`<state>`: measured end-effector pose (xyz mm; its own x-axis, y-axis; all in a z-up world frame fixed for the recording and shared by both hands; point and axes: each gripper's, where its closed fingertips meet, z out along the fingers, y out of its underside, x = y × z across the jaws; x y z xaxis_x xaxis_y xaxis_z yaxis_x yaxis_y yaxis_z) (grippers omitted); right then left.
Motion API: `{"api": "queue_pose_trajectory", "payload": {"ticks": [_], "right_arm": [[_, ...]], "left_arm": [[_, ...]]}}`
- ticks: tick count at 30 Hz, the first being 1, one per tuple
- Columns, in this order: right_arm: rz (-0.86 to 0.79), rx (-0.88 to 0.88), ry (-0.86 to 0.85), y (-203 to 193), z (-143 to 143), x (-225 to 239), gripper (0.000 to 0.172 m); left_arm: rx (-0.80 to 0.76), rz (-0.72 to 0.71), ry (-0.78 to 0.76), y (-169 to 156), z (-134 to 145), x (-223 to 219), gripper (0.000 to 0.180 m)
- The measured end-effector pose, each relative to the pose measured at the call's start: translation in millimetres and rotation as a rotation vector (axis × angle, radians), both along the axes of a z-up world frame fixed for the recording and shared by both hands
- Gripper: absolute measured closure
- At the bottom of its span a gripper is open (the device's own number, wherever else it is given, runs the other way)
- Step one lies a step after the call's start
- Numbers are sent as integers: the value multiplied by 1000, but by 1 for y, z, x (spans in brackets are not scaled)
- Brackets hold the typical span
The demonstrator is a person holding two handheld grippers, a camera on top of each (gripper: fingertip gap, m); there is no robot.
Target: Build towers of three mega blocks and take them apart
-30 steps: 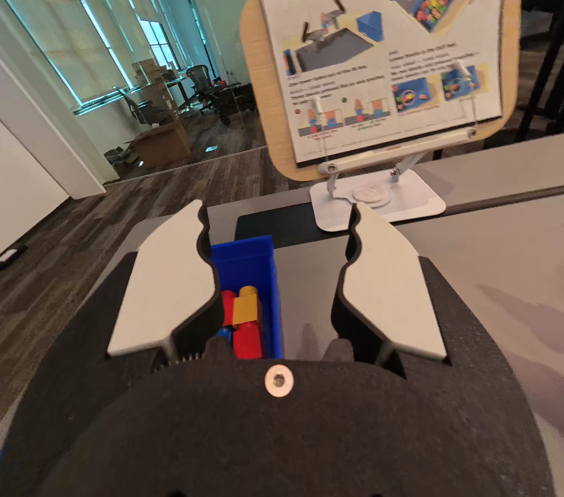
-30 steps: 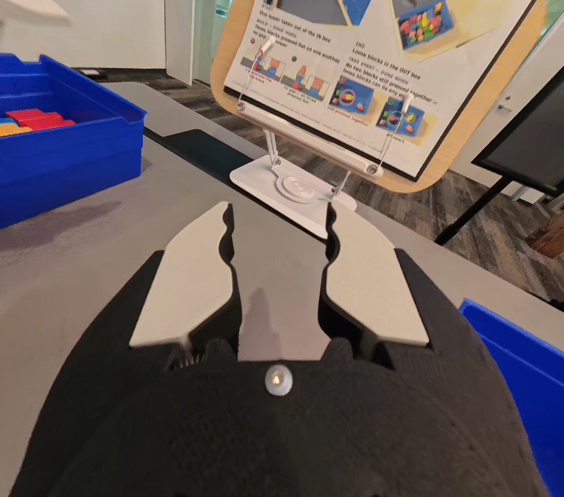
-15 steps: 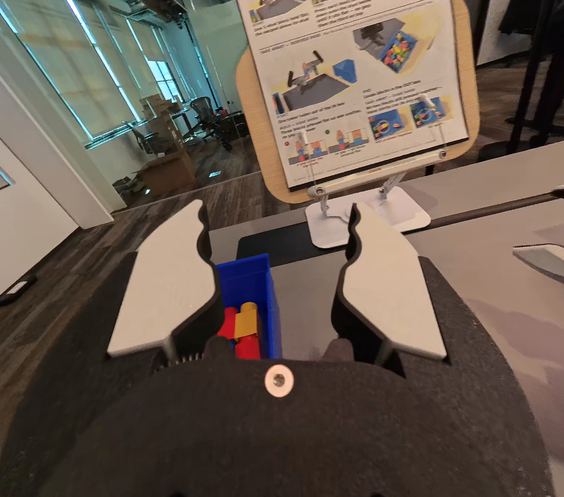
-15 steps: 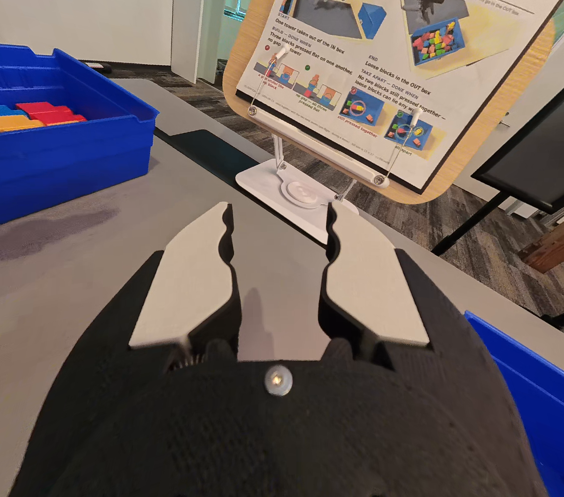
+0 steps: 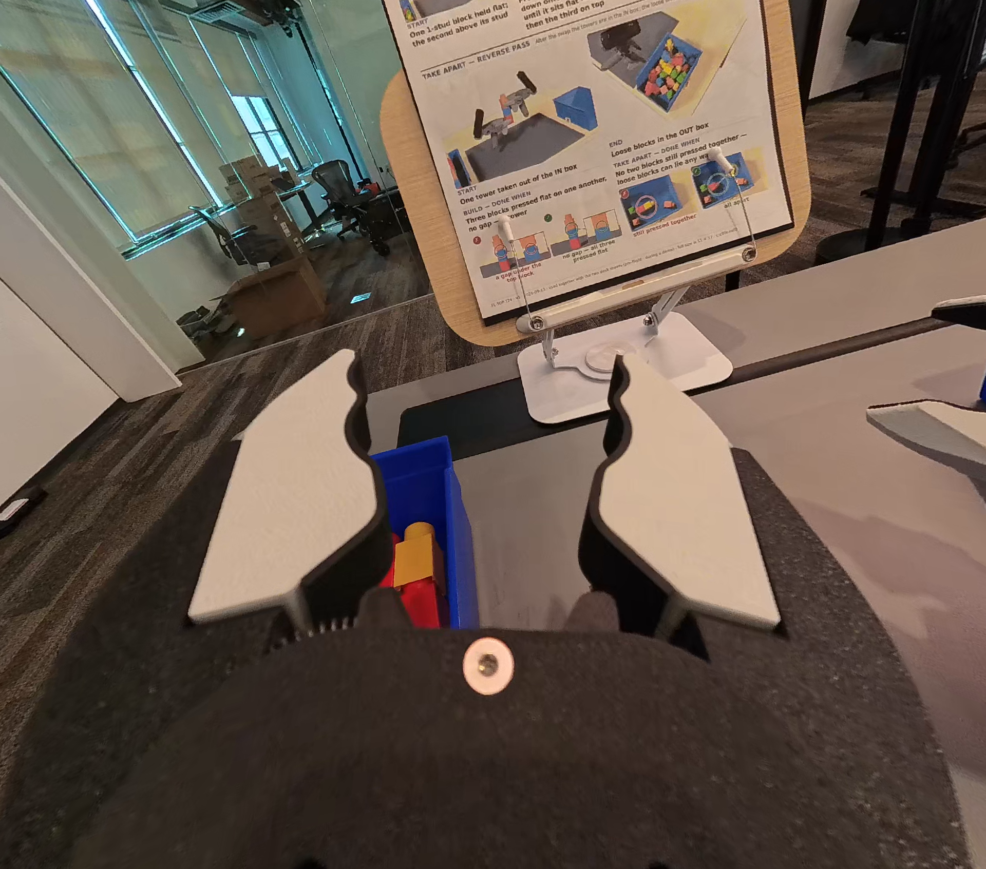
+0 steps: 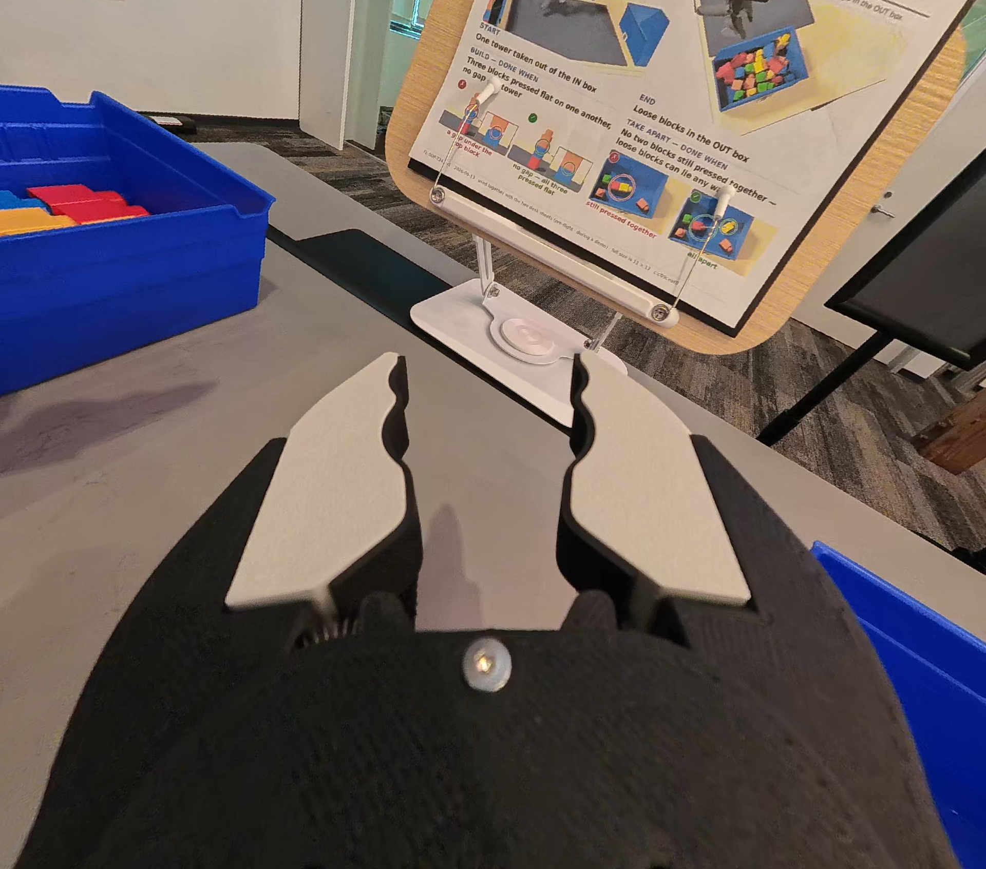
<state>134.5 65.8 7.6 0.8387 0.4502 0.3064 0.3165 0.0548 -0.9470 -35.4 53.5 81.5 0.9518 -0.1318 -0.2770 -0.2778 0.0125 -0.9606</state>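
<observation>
My left gripper (image 5: 483, 363) is open and empty, held above the table. Below it stands a blue bin (image 5: 421, 475) with a yellow block (image 5: 419, 558) and a red block (image 5: 421, 601) pressed together inside. My right gripper (image 6: 488, 363) is open and empty above the grey table (image 6: 160, 470). In the right wrist view the same blue bin (image 6: 133, 267) stands at the left with red (image 6: 80, 198), yellow and blue blocks in it. A finger (image 5: 928, 427) of the right gripper shows at the right edge of the left wrist view.
An instruction sheet on a wooden board (image 6: 693, 97) stands on a white stand (image 6: 512, 337) at the table's far edge. A second blue bin (image 6: 917, 683) sits at the right. A dark mat (image 5: 501, 417) lies behind the bin.
Both grippers have drawn back and tilted up a little; the board looks farther off and more of the sheet shows. Both stay open and empty.
</observation>
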Motion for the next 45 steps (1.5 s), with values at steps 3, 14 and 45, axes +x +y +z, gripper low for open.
{"api": "queue_pose_trajectory", "payload": {"ticks": [3,14,45], "right_arm": [[-3,3,-2,0,1,0,112],[-26,4,2,-1,5,2,112],[-136,39,-68,-7,27,14,104]], "left_arm": [[-2,0,1,0,0,0,93],[-21,-3,11,2,-6,2,94],[-110,-59,-12,5,-4,-10,89]]}}
